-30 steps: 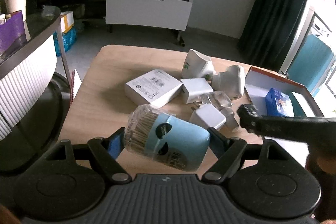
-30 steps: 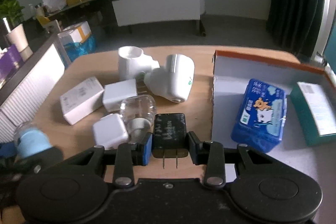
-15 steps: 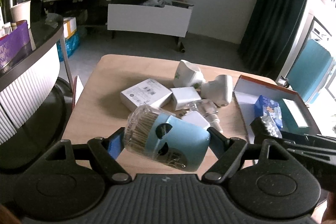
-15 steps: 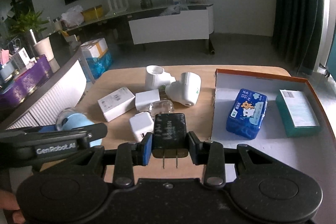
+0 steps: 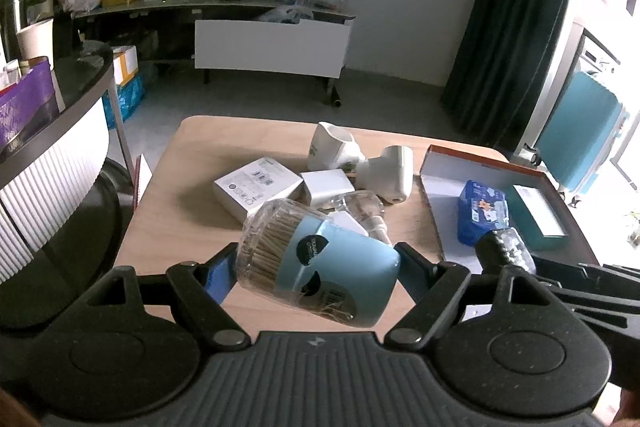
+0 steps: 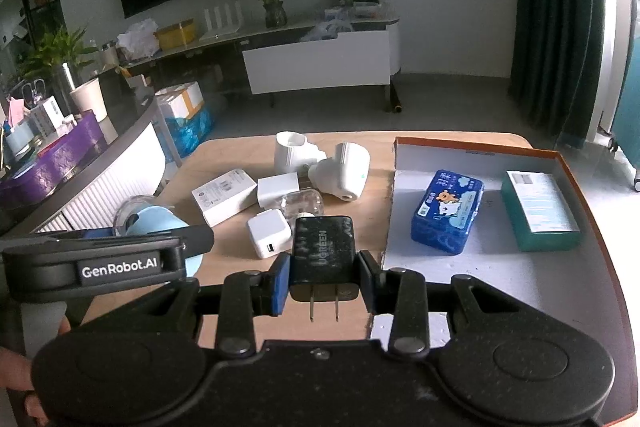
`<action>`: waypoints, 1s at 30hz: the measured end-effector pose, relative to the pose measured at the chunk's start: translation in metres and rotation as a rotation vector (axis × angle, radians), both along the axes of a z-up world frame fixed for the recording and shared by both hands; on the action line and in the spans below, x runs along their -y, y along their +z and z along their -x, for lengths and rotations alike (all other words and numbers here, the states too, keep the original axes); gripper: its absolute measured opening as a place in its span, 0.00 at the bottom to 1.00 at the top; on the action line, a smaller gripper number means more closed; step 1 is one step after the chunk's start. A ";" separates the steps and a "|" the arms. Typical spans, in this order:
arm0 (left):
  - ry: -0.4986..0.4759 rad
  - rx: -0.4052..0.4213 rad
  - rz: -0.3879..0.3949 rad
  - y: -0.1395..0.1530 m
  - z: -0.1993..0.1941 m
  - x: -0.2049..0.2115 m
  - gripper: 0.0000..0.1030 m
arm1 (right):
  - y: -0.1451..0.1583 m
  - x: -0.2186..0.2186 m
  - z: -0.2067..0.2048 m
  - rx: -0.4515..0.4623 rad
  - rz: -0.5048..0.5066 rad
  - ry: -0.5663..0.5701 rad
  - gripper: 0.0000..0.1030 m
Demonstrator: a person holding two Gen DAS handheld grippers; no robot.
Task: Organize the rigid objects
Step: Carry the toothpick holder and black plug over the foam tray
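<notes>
Black charger (image 6: 322,251), prongs visible only in the right view, clamped in right tool (image 6: 322,281); left tool (image 5: 316,273) clamps toothpick jar (image 5: 320,271).

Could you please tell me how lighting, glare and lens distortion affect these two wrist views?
Left wrist view: window glare washes out the right edge, the curtain bows from fisheye, and the toothpick jar stays sharp. Right wrist view: dim room, black charger legible, bright box floor, corners vignetted.
</notes>
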State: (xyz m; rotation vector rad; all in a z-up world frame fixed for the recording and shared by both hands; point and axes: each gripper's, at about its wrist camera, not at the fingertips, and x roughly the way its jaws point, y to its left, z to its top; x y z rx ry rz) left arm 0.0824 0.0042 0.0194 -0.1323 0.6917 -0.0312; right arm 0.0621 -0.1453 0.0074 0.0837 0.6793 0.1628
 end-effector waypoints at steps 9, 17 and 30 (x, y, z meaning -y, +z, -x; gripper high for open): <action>-0.021 0.009 -0.005 0.003 0.004 0.009 0.80 | 0.005 0.012 0.011 0.014 -0.001 -0.021 0.43; -0.043 0.014 -0.005 0.005 0.006 0.019 0.80 | 0.009 0.025 0.018 0.027 -0.004 -0.046 0.43; -0.091 0.007 -0.004 0.004 0.005 0.043 0.80 | 0.012 0.045 0.027 0.042 -0.007 -0.093 0.43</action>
